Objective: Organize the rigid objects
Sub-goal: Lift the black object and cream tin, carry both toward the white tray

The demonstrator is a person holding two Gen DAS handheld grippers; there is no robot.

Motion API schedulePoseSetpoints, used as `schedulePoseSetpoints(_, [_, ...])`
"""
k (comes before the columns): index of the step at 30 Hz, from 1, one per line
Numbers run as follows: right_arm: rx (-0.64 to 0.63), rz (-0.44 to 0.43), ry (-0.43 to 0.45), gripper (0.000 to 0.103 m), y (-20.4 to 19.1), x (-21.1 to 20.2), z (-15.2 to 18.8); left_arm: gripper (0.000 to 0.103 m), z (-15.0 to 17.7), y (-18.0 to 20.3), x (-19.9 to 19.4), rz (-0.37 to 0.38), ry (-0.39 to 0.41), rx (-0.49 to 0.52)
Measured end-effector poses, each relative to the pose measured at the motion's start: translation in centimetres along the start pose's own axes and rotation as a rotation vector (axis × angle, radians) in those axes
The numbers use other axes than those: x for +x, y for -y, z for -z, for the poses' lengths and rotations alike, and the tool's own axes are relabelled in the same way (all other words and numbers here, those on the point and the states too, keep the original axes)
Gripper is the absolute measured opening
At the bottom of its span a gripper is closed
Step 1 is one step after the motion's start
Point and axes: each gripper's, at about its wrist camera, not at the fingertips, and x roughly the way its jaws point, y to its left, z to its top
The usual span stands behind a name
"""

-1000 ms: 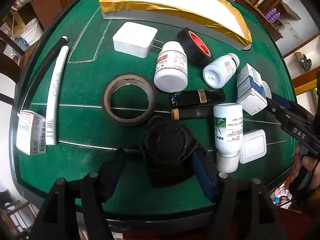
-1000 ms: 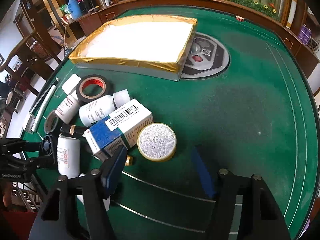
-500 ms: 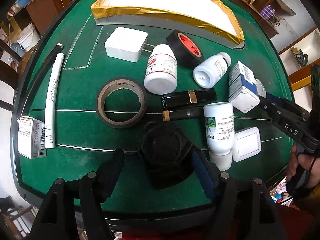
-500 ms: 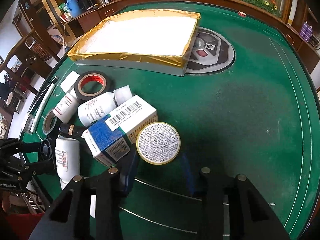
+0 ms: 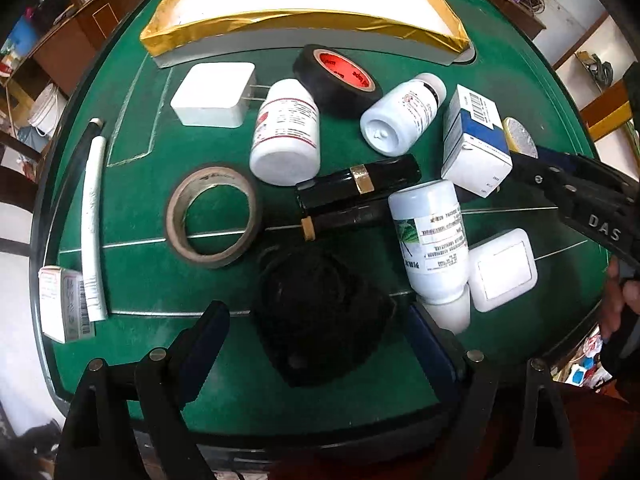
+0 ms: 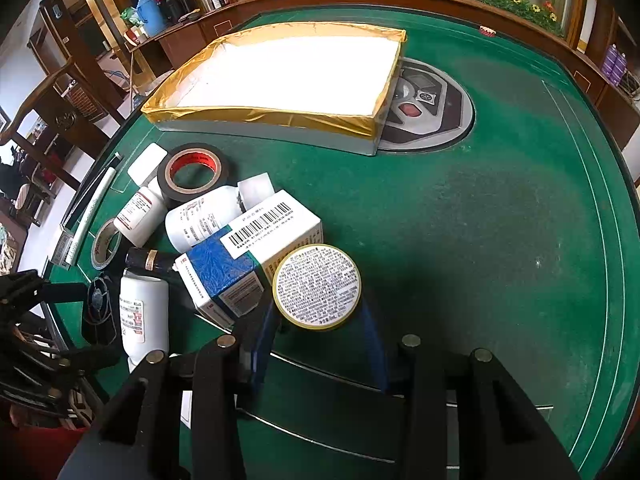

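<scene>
Currently the left tool [image 5: 316, 320] points straight down at the green worktop [image 5: 140, 280] with its jaws wide; they have just been opening, and the black fan-like part [image 5: 320, 312] lies flat between them with a gap at the left finger, so nothing is gripped. The right tool [image 6: 318, 344] stands much narrower, its jaws having just been closing; the blue fingers [image 6: 262, 344] sit on either side of the lower edge of the round yellow-rimmed tin [image 6: 317, 286], and they look to be pressing on it, though actual contact at the pads is partly hidden by the tin itself. The tin rests just beside the blue-and-white carton [image 6: 248, 256], touching it or nearly so. Left wrist view alone shows the whole clutter from above: brown tape roll [image 5: 212, 216], black tape roll with red core [image 5: 336, 76], white charger block [image 5: 212, 94], two black tubes [image 5: 358, 188], three white bottles, a white switch plate [image 5: 502, 270], a white pipe [image 5: 92, 224] and a small box [image 5: 64, 304] at the left edge; the tin there is only a sliver behind the carton. Right wrist view alone shows the tin's printed face, the open gold-edged tray [image 6: 280, 120] with its white inside, and the grey round panel [image 6: 432, 108] set in the worktop behind it.
</scene>
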Motion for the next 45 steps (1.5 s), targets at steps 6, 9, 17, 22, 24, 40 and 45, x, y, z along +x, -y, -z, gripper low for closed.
schedulePoseSetpoints(6, [-0.009,-0.005,0.011,0.039,-0.1,-0.4,0.0,0.073,-0.2,-1.4,-1.0,0.046,0.05,-0.051])
schedulePoseSetpoints(9, [-0.002,-0.01,0.029,0.039,0.0,-0.8,0.0,0.073,-0.1,-2.2,-2.5,0.058,0.107,-0.059])
schedulePoseSetpoints(17, [-0.003,-0.029,0.094,0.039,-0.4,-2.6,-1.1,0.073,-1.4,-3.3,-6.3,0.091,0.244,-0.085])
schedulePoseSetpoints(22, [-0.027,-0.025,0.144,0.039,-1.3,-3.6,-2.0,0.073,-4.1,-3.2,-8.6,0.08,0.333,-0.088])
schedulePoseSetpoints(24, [-0.036,-0.023,0.157,0.039,-1.7,-3.9,-2.5,0.073,-5.4,-3.0,-8.9,0.081,0.357,-0.076])
schedulePoseSetpoints(40, [-0.056,0.024,0.272,0.039,-2.1,-5.1,-8.6,0.073,-12.0,-4.0,-9.8,-0.021,0.494,-0.109])
schedulePoseSetpoints(45, [-0.043,0.027,0.28,0.039,-2.2,-4.5,-10.8,0.073,-14.2,-4.2,-9.1,-0.055,0.504,-0.116])
